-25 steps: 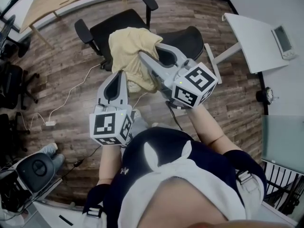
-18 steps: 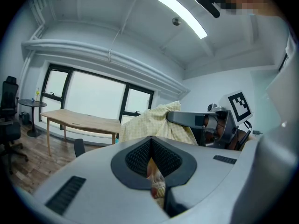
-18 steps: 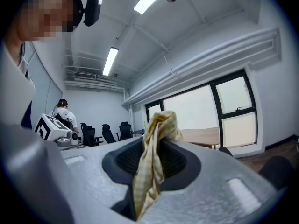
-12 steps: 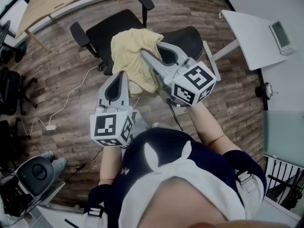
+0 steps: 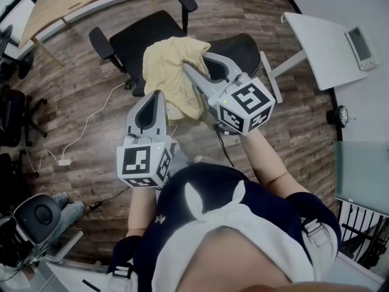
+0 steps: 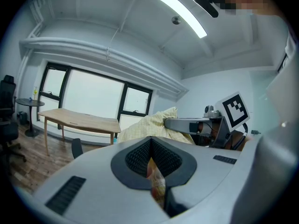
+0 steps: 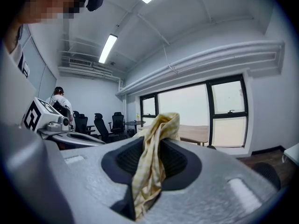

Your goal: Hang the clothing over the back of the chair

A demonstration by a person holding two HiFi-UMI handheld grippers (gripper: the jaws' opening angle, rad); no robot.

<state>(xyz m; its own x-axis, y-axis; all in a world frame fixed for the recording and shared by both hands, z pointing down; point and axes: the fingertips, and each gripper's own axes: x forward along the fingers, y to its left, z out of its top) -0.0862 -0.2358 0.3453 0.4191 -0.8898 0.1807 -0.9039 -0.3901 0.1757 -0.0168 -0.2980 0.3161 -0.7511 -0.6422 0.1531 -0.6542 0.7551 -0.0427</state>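
Yellow clothing [image 5: 173, 72] lies heaped on the black chair [image 5: 146, 32]. The right gripper [image 5: 196, 62] reaches out nearly level, its jaws just easing wider with a fold pinched between them. Alongside, the left gripper [image 5: 157, 95] is pressed together on a scrap of fabric.

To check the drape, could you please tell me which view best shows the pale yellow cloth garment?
The head view: it shows the pale yellow cloth garment nearly whole, above the black office chair. The left gripper view shows only a bunched part, the right gripper view only a narrow strip.
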